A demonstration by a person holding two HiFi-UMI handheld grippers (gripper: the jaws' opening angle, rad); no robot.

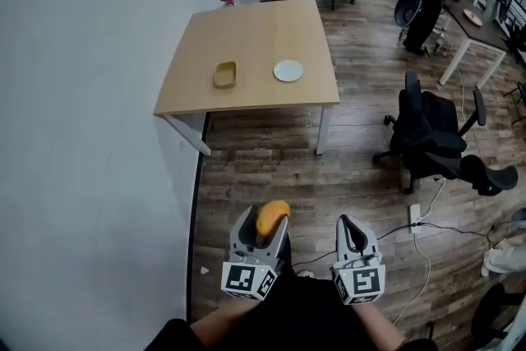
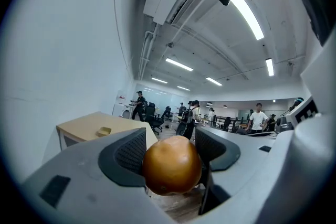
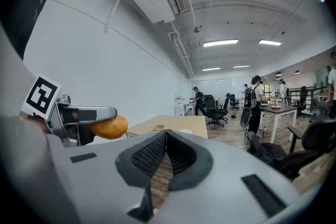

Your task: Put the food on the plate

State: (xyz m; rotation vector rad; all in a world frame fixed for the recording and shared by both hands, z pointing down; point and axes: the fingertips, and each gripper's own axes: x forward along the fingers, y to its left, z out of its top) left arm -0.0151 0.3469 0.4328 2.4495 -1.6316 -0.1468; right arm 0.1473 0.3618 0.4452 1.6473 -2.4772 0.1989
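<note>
The left gripper (image 1: pixel 263 226) is clamping a bun (image 2: pixel 171 165): in the left gripper view both ribbed pads (image 2: pixel 131 152) are pressing its sides, and the round brown bun is bulging up between them. The right gripper (image 1: pixel 355 230) is carrying nothing. Its own view is showing the two jaws closed, pad against pad, with only floor showing beyond them. That view is also catching the left gripper from the side, the bun sticking out past its tip, which the left gripper view cannot give.

Only the head view is laying out the whole scene. Both grippers are hanging low over the wood floor (image 1: pixel 271 168), well apart from a table (image 1: pixel 246 37) standing against the wall ahead. On the table a plate (image 1: pixel 288 71) is lying near the right edge, and a tan dish (image 1: pixel 225 75) is sitting to its left, apart from it. The left gripper view is showing the dish but not the plate. A pale speck in the right gripper view may be the plate.

Counting: two grippers, one bun, one plate, one dish. A black chair (image 1: pixel 436 136) is standing right of the table.
</note>
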